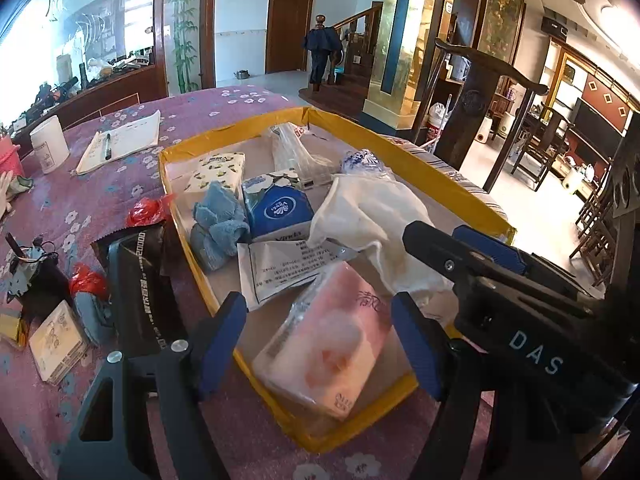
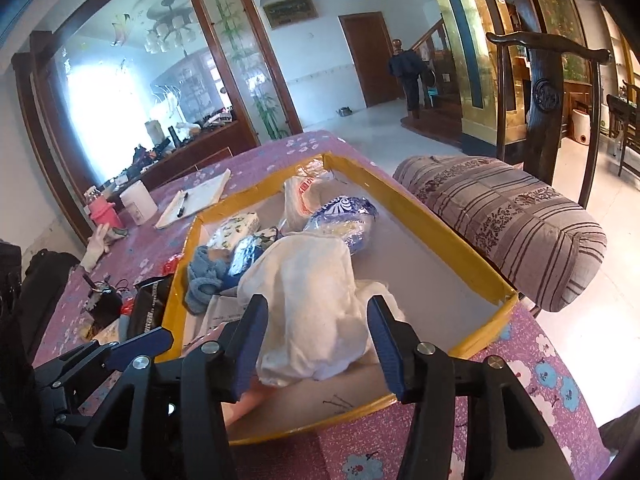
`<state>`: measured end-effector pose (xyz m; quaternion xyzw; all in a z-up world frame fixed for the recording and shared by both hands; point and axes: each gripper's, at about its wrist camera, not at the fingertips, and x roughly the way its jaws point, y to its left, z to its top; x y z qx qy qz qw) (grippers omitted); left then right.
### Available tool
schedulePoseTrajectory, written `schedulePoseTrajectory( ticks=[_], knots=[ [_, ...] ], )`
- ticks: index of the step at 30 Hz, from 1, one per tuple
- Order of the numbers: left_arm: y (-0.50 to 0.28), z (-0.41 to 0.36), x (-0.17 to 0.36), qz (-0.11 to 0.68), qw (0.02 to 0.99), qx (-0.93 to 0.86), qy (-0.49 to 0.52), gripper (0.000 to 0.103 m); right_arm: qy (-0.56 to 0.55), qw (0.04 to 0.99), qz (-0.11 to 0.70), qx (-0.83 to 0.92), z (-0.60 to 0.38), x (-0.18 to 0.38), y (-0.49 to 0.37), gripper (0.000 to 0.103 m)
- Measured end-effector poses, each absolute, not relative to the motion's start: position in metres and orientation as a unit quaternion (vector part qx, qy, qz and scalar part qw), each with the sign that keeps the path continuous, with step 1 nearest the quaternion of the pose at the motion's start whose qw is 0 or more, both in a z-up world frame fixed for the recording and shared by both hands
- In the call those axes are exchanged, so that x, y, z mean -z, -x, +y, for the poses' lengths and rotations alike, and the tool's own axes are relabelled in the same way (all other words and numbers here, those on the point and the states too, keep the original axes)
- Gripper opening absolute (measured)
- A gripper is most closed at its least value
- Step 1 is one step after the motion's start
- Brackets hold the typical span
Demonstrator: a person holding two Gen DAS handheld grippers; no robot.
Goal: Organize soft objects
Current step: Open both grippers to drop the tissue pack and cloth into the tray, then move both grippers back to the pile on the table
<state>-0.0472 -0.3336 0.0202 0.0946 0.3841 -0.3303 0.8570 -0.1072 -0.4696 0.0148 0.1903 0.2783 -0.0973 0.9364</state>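
Observation:
A yellow-rimmed cardboard tray (image 1: 440, 168) (image 2: 452, 240) on the purple flowered tablecloth holds the soft things. A pink tissue pack (image 1: 332, 344) lies in its near corner, between the fingers of my left gripper (image 1: 320, 336), which is open, its pads clear of the pack. A crumpled white cloth (image 1: 368, 208) (image 2: 312, 288) rests in the tray between the spread fingers of my right gripper (image 2: 320, 340), also open. Further in lie a blue towel (image 1: 218, 220), a blue tissue pack (image 1: 276, 208), a floral tissue pack (image 1: 220, 168) and a blue-and-white plastic bag (image 2: 344, 216).
Left of the tray lie a black package (image 1: 140, 280), a small tissue packet (image 1: 56, 340), a notebook with a pen (image 1: 120, 140) and a white cup (image 1: 48, 144). A striped cushion (image 2: 508, 220) and a dark wooden chair back (image 1: 480, 96) stand to the right. A person's hand (image 2: 96, 244) rests at the far left.

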Motion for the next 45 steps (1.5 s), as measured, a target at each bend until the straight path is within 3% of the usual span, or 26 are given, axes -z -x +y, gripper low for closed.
schedulePoseTrajectory(
  ticks=[21, 39, 43, 45],
  knots=[
    [0.063, -0.272, -0.038, 0.381, 0.865, 0.315, -0.088, 0.074, -0.17, 0.945, 0.268, 0.076, -0.432, -0.039, 0.114, 0.056],
    [0.018, -0.088, -0.013, 0.415, 0.891, 0.185, 0.021, 0.074, -0.103, 0.945, 0.31, -0.015, -0.336, -0.042, 0.079, 0.057],
    [-0.002, -0.045, -0.001, 0.424, 0.896, 0.122, 0.046, 0.074, -0.101, 0.932, 0.342, -0.065, -0.308, -0.034, 0.057, 0.068],
    [-0.006, -0.028, 0.002, 0.429, 0.888, 0.135, 0.095, 0.074, -0.105, 0.922, 0.365, -0.08, -0.297, -0.027, 0.042, 0.068]
  ],
)
